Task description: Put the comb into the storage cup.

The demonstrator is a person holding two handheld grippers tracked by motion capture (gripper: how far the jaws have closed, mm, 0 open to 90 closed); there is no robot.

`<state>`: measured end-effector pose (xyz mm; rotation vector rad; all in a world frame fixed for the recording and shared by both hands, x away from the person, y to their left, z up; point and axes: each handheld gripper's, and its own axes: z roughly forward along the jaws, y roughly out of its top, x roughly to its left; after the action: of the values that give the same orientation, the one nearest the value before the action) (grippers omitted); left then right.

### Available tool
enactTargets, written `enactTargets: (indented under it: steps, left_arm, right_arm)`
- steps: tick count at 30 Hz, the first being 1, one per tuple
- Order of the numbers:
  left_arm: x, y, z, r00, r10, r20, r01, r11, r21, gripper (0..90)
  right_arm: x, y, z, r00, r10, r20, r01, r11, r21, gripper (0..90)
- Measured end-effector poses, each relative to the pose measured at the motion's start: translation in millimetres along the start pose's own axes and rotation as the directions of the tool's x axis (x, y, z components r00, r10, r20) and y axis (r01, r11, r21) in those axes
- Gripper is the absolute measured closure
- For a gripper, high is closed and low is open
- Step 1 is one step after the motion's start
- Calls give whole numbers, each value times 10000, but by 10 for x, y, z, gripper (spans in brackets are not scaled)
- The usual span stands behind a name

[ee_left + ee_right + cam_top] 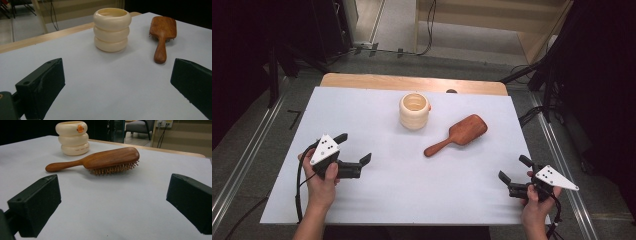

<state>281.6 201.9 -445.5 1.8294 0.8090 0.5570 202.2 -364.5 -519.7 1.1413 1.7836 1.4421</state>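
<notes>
A cream ribbed cup (414, 111) (112, 29) (72, 138) stands upright near the back middle of the white sheet (377, 125); an orange mark sits on its rim. To its right a wooden hairbrush (459, 134) (162, 33) (100, 161) lies bristles down, its handle pointing toward the front left. My left gripper (353, 148) (120, 86) is open over the left part of the sheet, nothing between its jaws. My right gripper (515, 169) (115, 205) is open near the front right edge, also with nothing in it, facing the brush.
The sheet covers a wooden table (412, 81) whose bare strip shows at the back. Metal rails (242, 165) run along the floor on both sides, and cables (429, 30) lie beyond the table. A chair (138, 127) stands far off.
</notes>
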Motion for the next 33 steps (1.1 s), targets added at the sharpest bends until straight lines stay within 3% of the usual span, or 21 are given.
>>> enactTargets:
  steps: [8,17,33]
  left_arm:
    - [-74,81,181,9984,124,555,-134,9997,180,0]
    - [-194,198,398,9955,275,909,-304,9991,309,0]
    - [-424,346,800,9848,637,1617,-743,9954,603,0]
  right_arm:
    - [2,0,4,10000,35,-16,-35,10000,17,0]
    - [3,0,9,10000,-33,-15,33,10000,42,0]
    - [13,0,20,9999,-123,-19,123,9999,117,0]
